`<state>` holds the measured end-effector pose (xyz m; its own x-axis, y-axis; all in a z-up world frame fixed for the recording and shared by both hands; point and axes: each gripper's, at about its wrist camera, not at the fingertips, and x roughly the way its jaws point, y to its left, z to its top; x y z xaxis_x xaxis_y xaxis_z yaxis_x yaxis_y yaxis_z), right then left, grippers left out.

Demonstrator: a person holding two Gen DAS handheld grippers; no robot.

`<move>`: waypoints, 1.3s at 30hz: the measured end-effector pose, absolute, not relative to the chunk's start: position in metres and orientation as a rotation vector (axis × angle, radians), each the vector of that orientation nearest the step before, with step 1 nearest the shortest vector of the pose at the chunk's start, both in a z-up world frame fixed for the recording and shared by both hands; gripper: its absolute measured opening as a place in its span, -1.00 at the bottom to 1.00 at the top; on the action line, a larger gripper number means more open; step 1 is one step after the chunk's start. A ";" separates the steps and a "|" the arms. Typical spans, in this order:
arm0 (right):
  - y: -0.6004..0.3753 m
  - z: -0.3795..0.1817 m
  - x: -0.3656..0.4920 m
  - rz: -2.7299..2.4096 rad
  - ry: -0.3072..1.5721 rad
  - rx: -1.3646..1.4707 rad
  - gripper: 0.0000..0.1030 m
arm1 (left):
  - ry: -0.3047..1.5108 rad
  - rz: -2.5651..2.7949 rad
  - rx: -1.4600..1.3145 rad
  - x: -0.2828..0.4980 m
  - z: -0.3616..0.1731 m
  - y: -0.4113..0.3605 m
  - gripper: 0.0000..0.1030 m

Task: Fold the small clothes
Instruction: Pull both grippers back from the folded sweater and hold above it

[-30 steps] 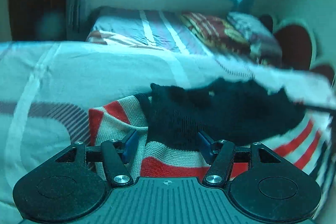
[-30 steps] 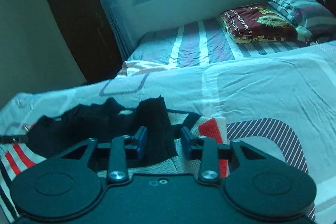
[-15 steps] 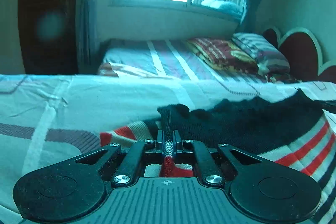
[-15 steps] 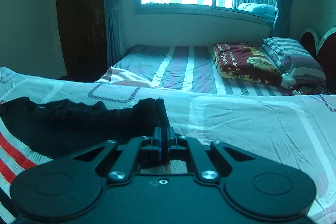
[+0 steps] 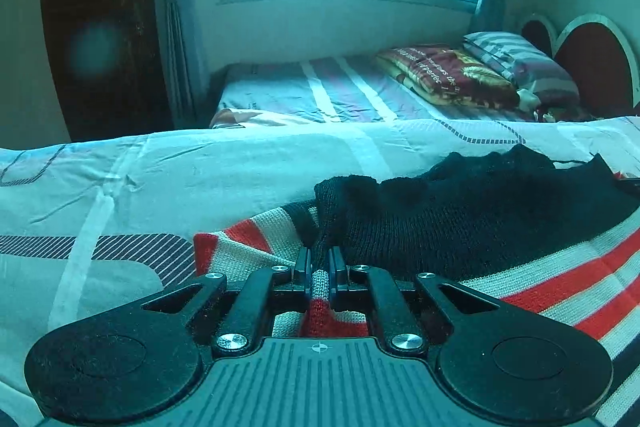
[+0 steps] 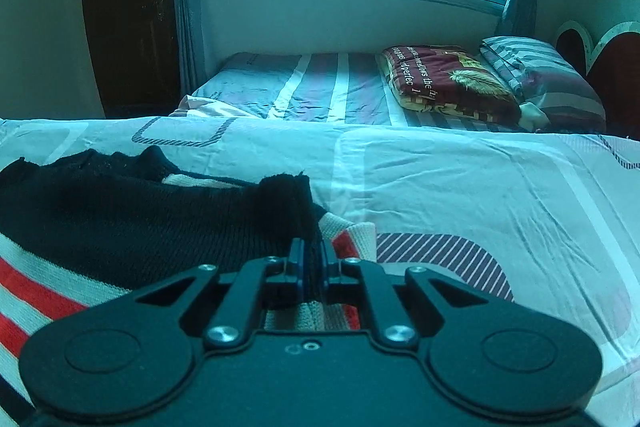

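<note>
We have both grippers clamped on the same knitted sweater, which lies on the pale bedsheet straight ahead of us and low in both views. Our left gripper has its jaws pressed together on a pinch of the sweater, right at the corner where the black band meets the red and cream stripes. Our right gripper is likewise closed tight on a ridge of the sweater at the opposite corner of that black band. From the left gripper the cloth runs off to the right; from the right gripper it runs off to the left, so the long axis of the garment lies across us, stretched between the two hands, with each hand on its own end and neither nearer than the other. The black band points away from us toward the far bed and its pillows, while the striped part trails back beneath the grippers. We judge the coming fold turns on carrying both held corners together along that away-and-toward line, keeping the span between them level.
</note>
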<state>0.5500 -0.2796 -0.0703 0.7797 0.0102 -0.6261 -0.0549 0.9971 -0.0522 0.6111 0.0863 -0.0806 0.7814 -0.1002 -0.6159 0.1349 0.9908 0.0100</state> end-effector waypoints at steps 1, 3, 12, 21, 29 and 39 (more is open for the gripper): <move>-0.279 -0.070 0.549 0.034 0.678 -0.069 -0.82 | 0.664 -0.125 0.057 0.611 -0.080 0.086 -0.86; -0.276 -0.069 0.549 0.032 0.679 -0.082 -0.81 | 0.669 -0.118 0.073 0.611 -0.078 0.083 -0.86; -0.266 -0.046 0.518 0.017 0.597 -0.158 -0.29 | 0.629 -0.045 0.105 0.589 -0.055 0.083 0.01; -0.219 -0.022 0.468 0.152 0.510 -0.157 -0.31 | 0.517 -0.226 0.158 0.528 -0.022 0.007 0.01; -0.158 -0.067 0.459 0.347 0.637 -0.280 -0.33 | 0.619 -0.306 0.209 0.515 -0.063 -0.049 0.01; -0.267 -0.066 0.429 0.060 0.648 -0.171 -0.34 | 0.640 -0.126 0.084 0.497 -0.072 0.059 0.16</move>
<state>0.4294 -0.2670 -0.0663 0.7961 0.0024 -0.6052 -0.1089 0.9842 -0.1394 0.4969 0.0591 -0.0722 0.7946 -0.0915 -0.6002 0.1432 0.9889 0.0389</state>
